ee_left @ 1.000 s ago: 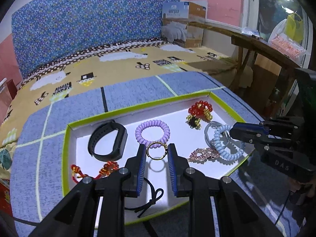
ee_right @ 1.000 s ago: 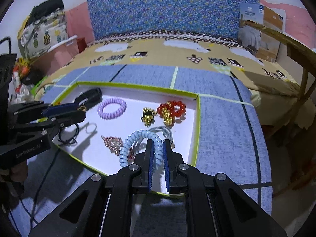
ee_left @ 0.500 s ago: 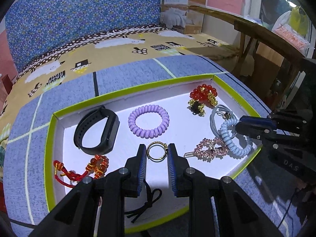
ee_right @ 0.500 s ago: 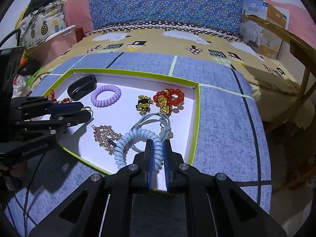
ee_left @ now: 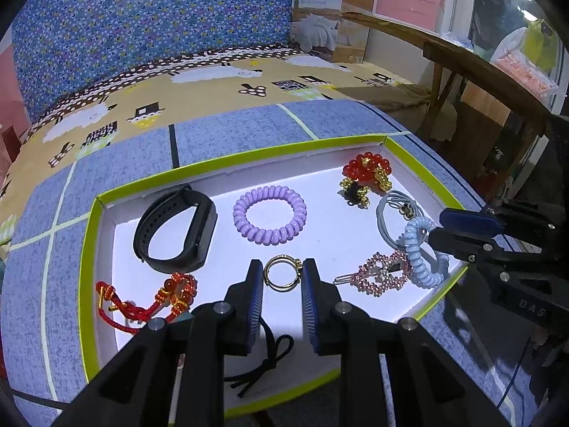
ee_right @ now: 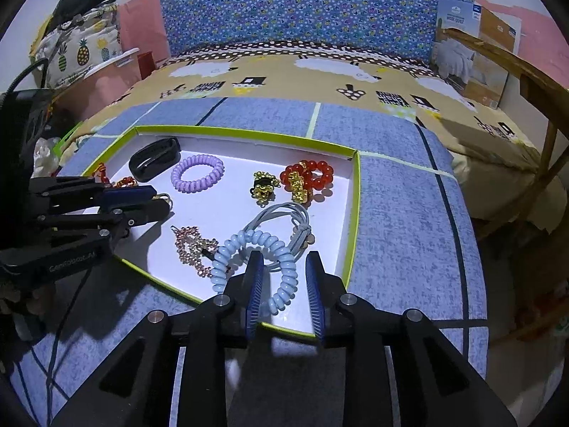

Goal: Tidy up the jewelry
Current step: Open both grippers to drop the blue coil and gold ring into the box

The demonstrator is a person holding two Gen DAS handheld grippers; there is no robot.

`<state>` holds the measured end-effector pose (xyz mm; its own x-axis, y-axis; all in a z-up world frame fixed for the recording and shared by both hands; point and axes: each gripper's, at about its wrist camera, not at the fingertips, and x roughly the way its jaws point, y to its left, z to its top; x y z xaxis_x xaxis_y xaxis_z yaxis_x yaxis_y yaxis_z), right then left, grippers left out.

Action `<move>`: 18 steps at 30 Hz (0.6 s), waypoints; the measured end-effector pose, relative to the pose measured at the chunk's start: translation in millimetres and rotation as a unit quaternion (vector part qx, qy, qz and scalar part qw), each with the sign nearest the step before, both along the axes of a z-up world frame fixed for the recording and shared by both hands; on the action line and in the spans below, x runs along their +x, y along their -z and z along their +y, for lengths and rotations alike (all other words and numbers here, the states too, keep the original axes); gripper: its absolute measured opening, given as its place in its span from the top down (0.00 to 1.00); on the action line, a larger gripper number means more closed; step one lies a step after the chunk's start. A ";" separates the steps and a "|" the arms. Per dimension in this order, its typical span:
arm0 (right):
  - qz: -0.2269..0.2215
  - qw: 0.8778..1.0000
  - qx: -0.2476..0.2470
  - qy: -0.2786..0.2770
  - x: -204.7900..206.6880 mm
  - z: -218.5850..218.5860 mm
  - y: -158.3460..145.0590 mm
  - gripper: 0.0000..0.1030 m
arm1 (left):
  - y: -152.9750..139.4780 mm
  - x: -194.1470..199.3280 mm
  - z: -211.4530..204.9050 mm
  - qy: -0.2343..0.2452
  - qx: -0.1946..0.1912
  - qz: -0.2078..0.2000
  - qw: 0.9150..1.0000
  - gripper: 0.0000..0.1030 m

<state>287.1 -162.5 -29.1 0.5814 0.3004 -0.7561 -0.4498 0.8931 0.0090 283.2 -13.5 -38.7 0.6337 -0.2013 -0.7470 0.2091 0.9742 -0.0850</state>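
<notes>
Gold ring [ee_left: 282, 273] clamped between left claw [ee_left: 282, 277] fingertips, above tray [ee_left: 89, 249].

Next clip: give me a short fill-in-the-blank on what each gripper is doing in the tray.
1. The left gripper is shut on the gold ____.
2. The right gripper's jaws are ____ around the blue coil.
3. The black band lies left of the ____ coil.

Missing: ring; open; purple
</notes>
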 end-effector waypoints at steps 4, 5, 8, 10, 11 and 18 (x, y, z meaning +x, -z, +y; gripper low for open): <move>-0.007 1.000 0.005 -0.005 -5.8 0.5 -3.0 0.75 | -2.2 -2.0 0.9 0.000 -0.002 -0.003 1.000 0.72; -0.009 1.000 0.006 -0.005 -7.1 0.5 -4.0 0.75 | -2.9 -2.9 1.5 -0.001 -0.003 -0.004 1.000 0.72; -0.013 1.000 0.014 -0.004 -12.6 -1.4 -7.4 0.75 | -7.3 -7.5 3.2 -0.003 -0.005 -0.010 1.000 0.72; -0.018 1.000 0.020 -0.002 -17.2 -3.3 -10.8 0.75 | -11.2 -12.9 5.3 -0.007 -0.006 -0.016 1.000 0.72; -0.020 1.000 0.023 0.000 -19.0 -4.4 -12.2 0.75 | -13.8 -16.5 6.3 -0.009 -0.007 -0.020 1.000 0.72; -0.035 0.998 0.051 0.013 -45.1 -12.8 -24.7 0.75 | -35.3 -55.4 12.4 -0.025 -0.019 -0.059 0.998 0.72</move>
<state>242.0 -175.3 -4.4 0.6402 0.3580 -0.6797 -0.4298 0.9003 0.0693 227.9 -1.1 -3.4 0.7262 -0.1942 -0.6595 0.1716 0.9801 -0.0997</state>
